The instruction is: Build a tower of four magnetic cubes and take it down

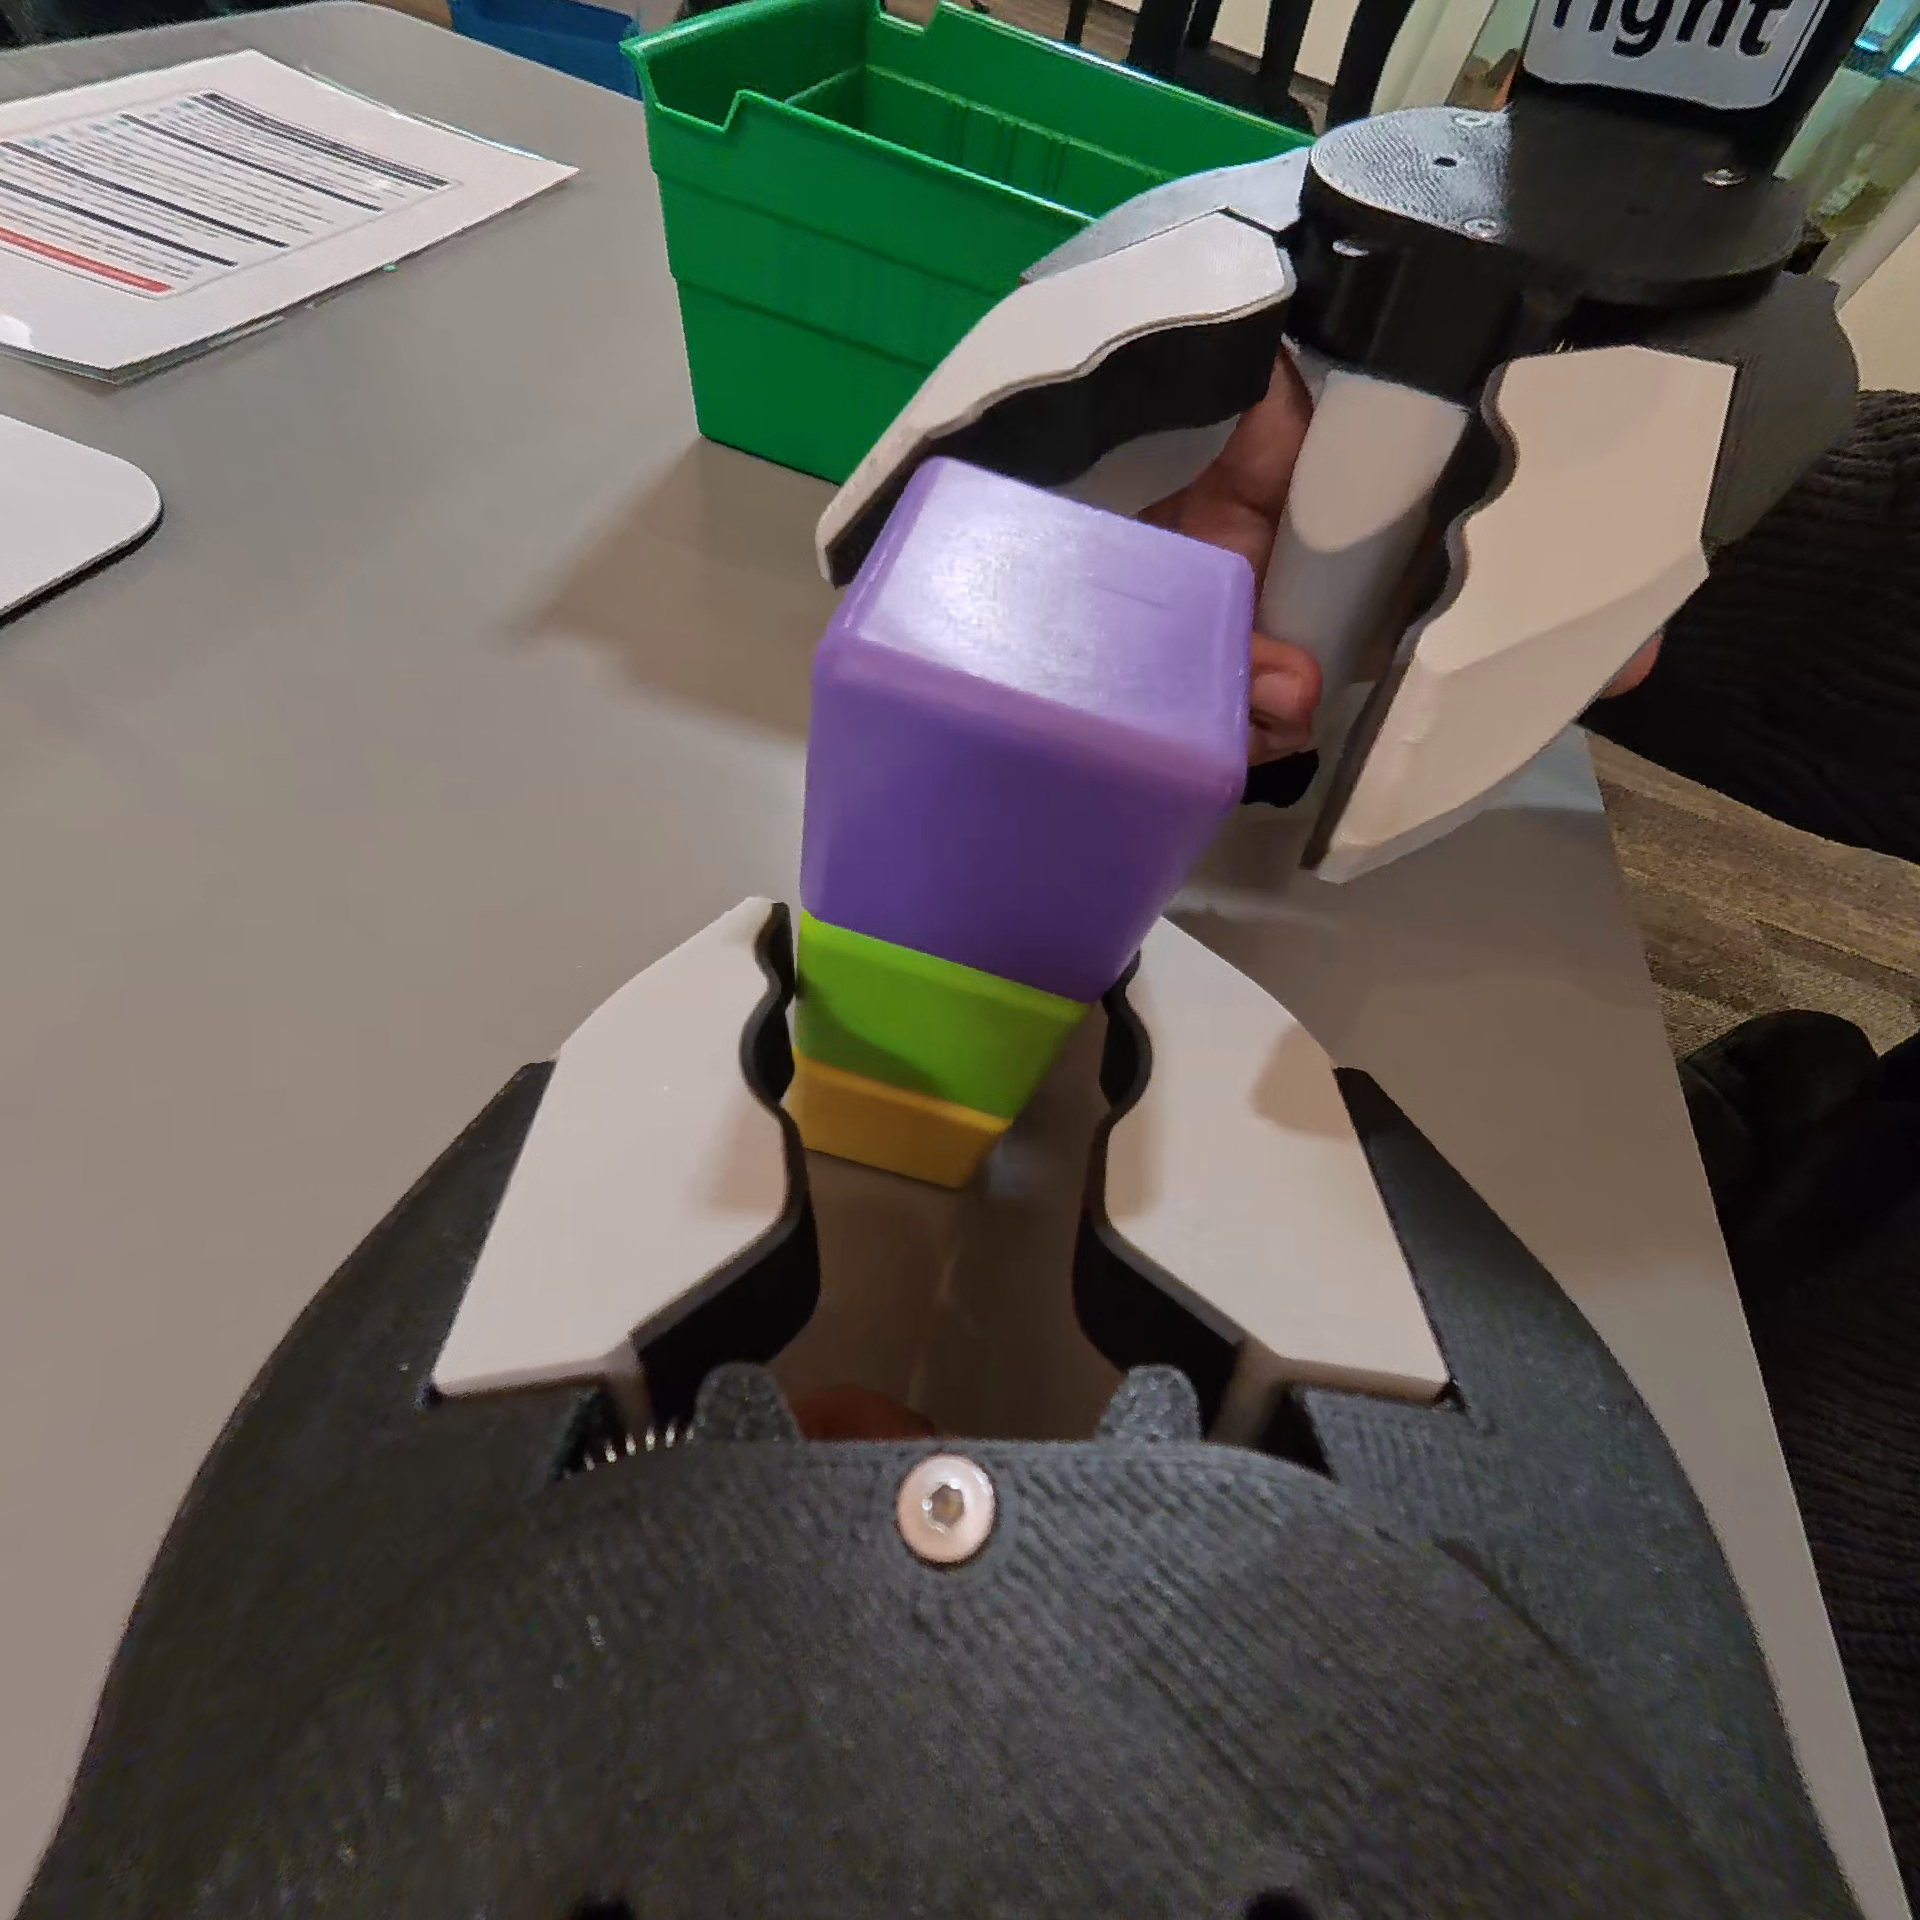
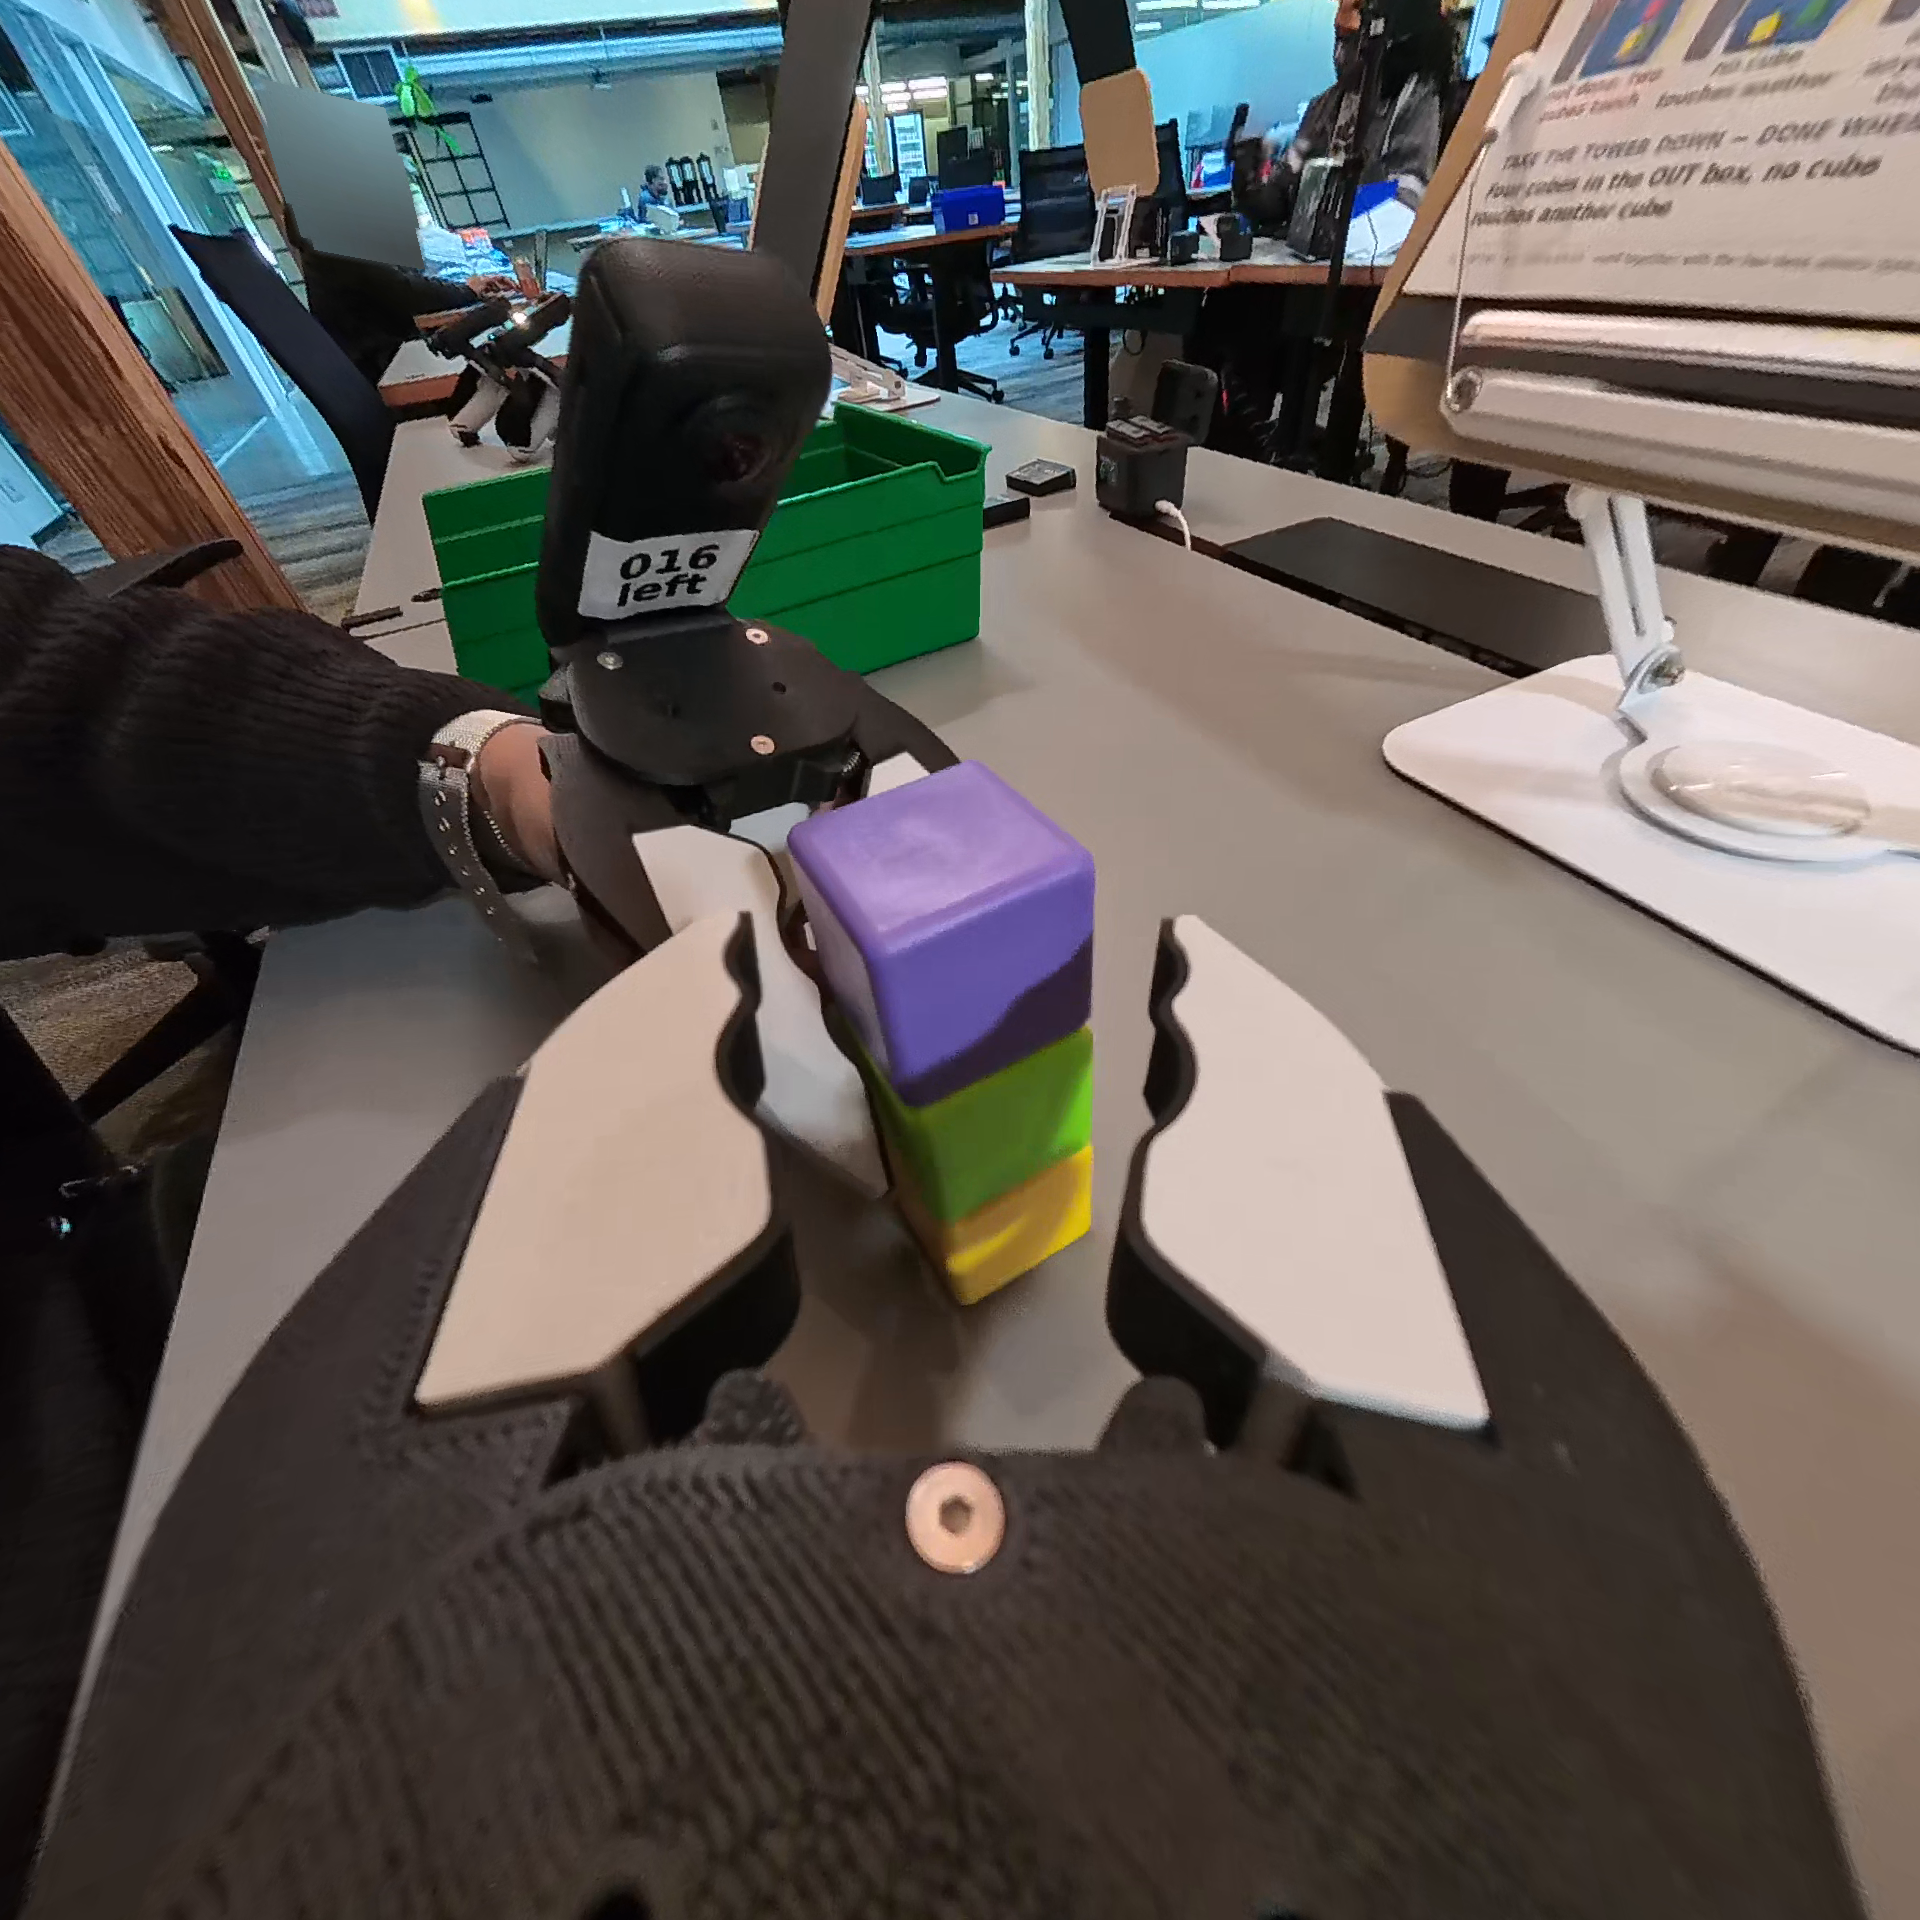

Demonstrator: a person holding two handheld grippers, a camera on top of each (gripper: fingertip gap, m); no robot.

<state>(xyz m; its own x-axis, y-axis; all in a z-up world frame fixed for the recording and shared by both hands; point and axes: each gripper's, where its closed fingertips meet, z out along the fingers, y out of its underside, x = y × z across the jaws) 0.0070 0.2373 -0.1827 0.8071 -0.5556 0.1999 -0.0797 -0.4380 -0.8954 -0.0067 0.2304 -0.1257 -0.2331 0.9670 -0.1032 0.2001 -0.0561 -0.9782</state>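
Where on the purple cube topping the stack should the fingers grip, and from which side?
Grip the purple cube across two opposite flat side faces, probably coming level from the right gripper's side. It sits upright on the green cube, its sides exposed, and the open fingers already flank the stack.

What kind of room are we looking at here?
Most likely an open-plan office used as a workspace: rows of desks with monitors and office chairs fill the background, and the block tower stands on a grey table beside a green bin.
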